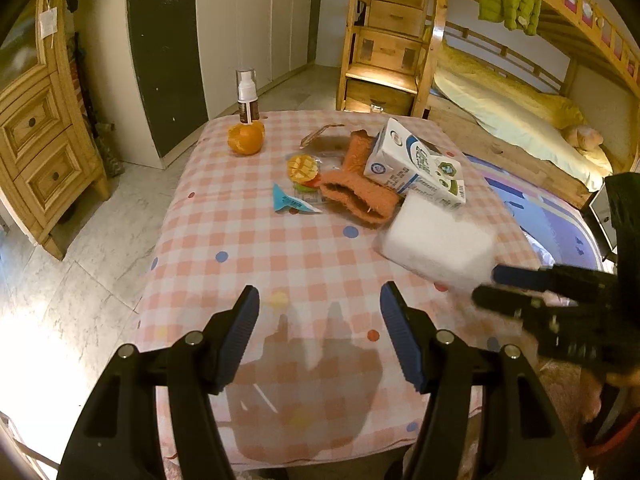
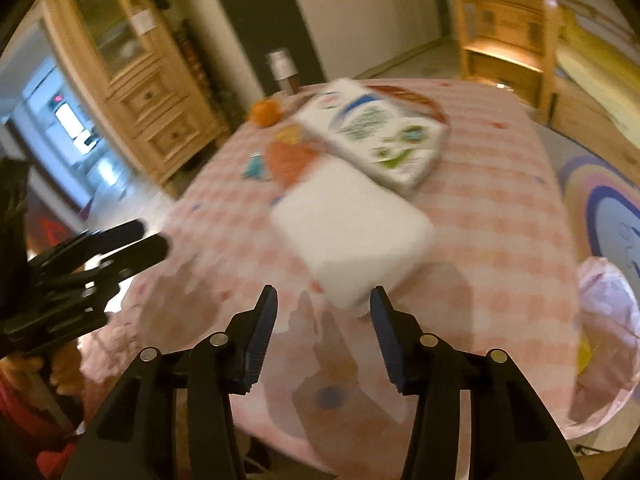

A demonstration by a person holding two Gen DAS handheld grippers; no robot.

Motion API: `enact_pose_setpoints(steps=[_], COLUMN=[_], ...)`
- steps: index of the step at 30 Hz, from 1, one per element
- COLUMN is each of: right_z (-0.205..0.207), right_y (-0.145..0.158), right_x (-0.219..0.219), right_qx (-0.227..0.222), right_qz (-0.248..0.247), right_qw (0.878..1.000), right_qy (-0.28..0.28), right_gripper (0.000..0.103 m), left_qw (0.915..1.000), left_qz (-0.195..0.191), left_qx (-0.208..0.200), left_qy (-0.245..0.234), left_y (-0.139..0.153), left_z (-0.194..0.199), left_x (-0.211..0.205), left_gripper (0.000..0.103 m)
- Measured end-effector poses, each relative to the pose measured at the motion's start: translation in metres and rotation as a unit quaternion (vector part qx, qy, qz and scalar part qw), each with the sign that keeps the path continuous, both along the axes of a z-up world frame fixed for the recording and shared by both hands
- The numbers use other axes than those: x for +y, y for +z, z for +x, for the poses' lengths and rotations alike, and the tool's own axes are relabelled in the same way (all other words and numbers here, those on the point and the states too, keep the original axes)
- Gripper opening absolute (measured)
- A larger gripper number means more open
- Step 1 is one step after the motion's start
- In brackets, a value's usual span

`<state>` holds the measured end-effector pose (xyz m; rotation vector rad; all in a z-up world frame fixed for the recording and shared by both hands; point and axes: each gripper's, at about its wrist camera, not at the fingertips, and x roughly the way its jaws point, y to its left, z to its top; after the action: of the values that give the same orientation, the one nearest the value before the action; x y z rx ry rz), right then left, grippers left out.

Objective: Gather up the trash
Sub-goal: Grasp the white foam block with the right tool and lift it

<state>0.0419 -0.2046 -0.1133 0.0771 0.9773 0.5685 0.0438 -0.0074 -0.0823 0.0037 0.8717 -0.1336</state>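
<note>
On the pink checked tablecloth (image 1: 248, 240) lie a white tissue pack (image 1: 436, 240), a white milk carton (image 1: 416, 164), an orange fuzzy cloth (image 1: 356, 188), a blue torn wrapper (image 1: 290, 202) and a mango snack packet (image 1: 304, 168). My left gripper (image 1: 320, 312) is open and empty above the near part of the table. My right gripper (image 2: 324, 312) is open, its fingertips just short of the tissue pack (image 2: 352, 236); it also shows in the left wrist view (image 1: 492, 284). The carton (image 2: 376, 136) lies beyond the pack. The right wrist view is blurred.
An orange (image 1: 246, 138) and a spray bottle (image 1: 246, 96) stand at the table's far left corner. A pink bag (image 2: 608, 344) hangs open to the right of the table. A wooden cabinet (image 1: 44, 152) is left, a bunk bed (image 1: 520, 112) right.
</note>
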Motion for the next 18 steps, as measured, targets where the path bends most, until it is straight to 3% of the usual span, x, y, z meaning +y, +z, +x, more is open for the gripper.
enact_pose_setpoints(steps=[5, 7, 13, 18], right_z=[-0.014, -0.011, 0.014, 0.008], right_y=[0.02, 0.023, 0.01, 0.004], right_x=[0.014, 0.012, 0.0, 0.005], right_qx=[-0.043, -0.059, -0.057, -0.064], right_qz=[-0.024, -0.047, -0.082, -0.097], right_qw=[0.999, 0.997, 0.994, 0.993], right_qy=[0.006, -0.007, -0.042, -0.032], right_gripper=[0.051, 0.06, 0.063, 0.062], left_qw=[1.0, 1.0, 1.0, 0.9999], left_qz=[0.002, 0.0, -0.002, -0.002], left_qx=[-0.005, -0.005, -0.003, 0.0], left_qy=[0.005, 0.007, 0.008, 0.012], left_y=[0.004, 0.005, 0.005, 0.003], left_z=[-0.008, -0.01, -0.013, -0.012], left_x=[0.008, 0.011, 0.013, 0.016], left_gripper=[0.061, 0.061, 0.061, 0.061])
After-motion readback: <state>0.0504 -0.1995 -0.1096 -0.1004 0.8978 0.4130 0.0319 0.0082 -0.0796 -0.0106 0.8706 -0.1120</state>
